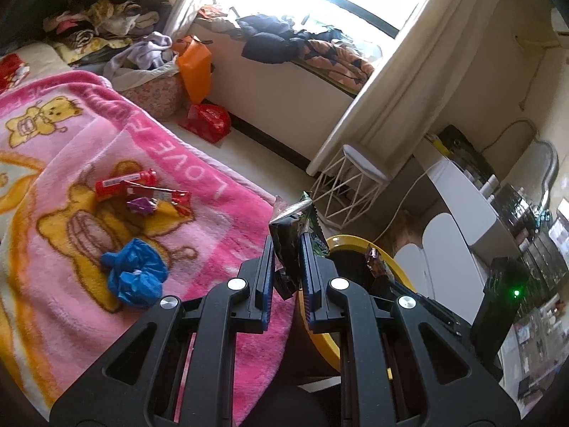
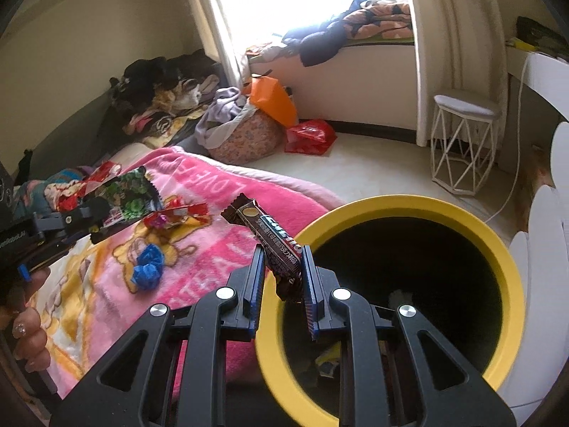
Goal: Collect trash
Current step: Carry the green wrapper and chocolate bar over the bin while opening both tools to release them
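My left gripper [image 1: 287,245] is shut on a dark green snack wrapper [image 1: 291,226] that sticks up between its pads, just left of the yellow-rimmed bin [image 1: 350,240]. My right gripper [image 2: 283,253] is shut on a brown chocolate-bar wrapper [image 2: 265,229], held over the near left rim of the bin [image 2: 409,202]. A few scraps [image 2: 327,359] lie in the bin's dark bottom. On the pink blanket [image 1: 199,245] lie red wrappers [image 1: 124,183], a purple wrapper [image 1: 141,205] and a crumpled blue bag [image 1: 135,274]. The right wrist view also shows the left gripper [image 2: 103,211] with its green wrapper [image 2: 133,195].
A person's hand [image 2: 32,320] holds the left gripper at the frame's left edge. On the floor beyond the bed stand a white wire stool [image 2: 462,142], a full laundry basket [image 2: 242,138], an orange bag [image 2: 274,99] and a red bag [image 2: 309,135]. Clothes cover the window bench [image 1: 284,42].
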### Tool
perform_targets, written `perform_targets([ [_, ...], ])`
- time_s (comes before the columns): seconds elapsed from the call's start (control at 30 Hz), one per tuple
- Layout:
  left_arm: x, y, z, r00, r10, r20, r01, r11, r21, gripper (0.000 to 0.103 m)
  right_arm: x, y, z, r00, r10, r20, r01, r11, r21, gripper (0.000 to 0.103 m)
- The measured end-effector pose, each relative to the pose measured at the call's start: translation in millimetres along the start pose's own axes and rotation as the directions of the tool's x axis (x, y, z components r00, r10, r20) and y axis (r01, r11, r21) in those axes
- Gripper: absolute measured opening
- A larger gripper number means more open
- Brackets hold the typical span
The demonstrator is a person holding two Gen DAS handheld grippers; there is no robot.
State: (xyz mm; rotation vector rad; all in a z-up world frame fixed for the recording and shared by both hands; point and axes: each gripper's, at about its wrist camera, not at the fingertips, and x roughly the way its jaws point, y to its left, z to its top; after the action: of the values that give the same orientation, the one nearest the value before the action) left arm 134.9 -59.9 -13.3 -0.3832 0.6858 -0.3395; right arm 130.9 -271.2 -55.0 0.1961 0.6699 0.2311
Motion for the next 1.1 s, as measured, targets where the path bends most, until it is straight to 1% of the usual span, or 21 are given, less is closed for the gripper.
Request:
perform_targets([
  [0.63,15.1,-35.8,-6.7,0.998,-0.045,-0.033,0.048,0.996,0.080,0.010,-20.3,-41.7,-1.9,0.996,-0.080,0.039,0.077,0.993,0.091,0.019],
  [1.1,34.3,-59.5,-20.7,0.993,-0.074,-0.089,0.085,0.988,0.131,0.010,-22.5,-71.6,-9.9,0.989,-0.144,0.038,0.135,0.976,0.169,0.019],
])
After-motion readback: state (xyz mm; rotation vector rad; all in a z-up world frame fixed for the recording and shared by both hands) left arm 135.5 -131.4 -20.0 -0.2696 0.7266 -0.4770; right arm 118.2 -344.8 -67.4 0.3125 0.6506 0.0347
